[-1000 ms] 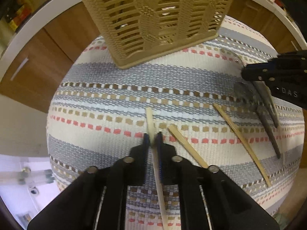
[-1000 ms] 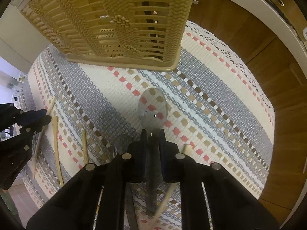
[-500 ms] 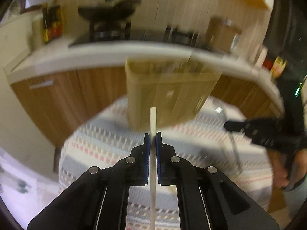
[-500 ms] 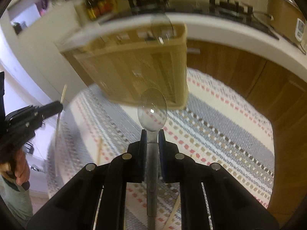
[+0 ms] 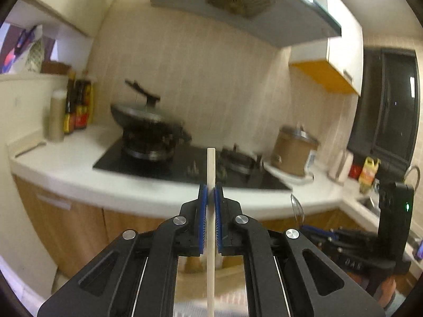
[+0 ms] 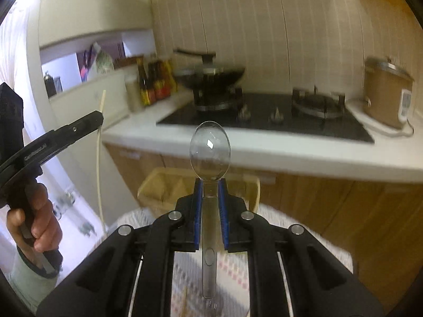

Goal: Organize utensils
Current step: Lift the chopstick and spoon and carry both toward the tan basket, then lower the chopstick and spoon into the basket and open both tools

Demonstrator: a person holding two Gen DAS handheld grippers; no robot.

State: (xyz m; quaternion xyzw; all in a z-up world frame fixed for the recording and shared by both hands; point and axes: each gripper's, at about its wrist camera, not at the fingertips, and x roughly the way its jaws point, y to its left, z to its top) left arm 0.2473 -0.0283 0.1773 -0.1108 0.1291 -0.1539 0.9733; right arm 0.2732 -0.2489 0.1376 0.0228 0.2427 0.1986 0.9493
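Left gripper [image 5: 210, 188] closed on a chopstick [image 5: 211, 237], blue pads [image 5: 202, 211] pressed to both its sides; stick upright, tip poking above the fingertips, lower end running off the bottom of the left wrist view. Gripper is raised and faces the kitchen: white counter [image 5: 79, 169], black hob [image 5: 169, 166] with a wok [image 5: 142, 119] on the left burner, brown cooker [image 5: 293, 153] far right, bottles [image 5: 78, 105] far left, hood [image 5: 238, 2] overhead. Right gripper [image 6: 210, 185] clamped on a clear spoon [image 6: 210, 155], jaws narrow on the neck just under the bowl, bowl up above the fingertips, handle hanging down between the arms. Right gripper also raised, level with the left; it shows at right in the left wrist view, blurred, spoon bowl edge-on there. In the right wrist view the left gripper sits far left with the chopstick vertical in it, a hand [image 6: 39, 224] on its grip. Tan basket [image 6: 164, 187] stands low and far behind the right gripper's fingertips, on the striped mat [image 6: 304, 227]; blurred, contents cannot be told. Another stick [image 6: 185, 301] lies on the mat near the bottom edge, partly hidden. Both utensils held in air, well apart, neither touching the basket.
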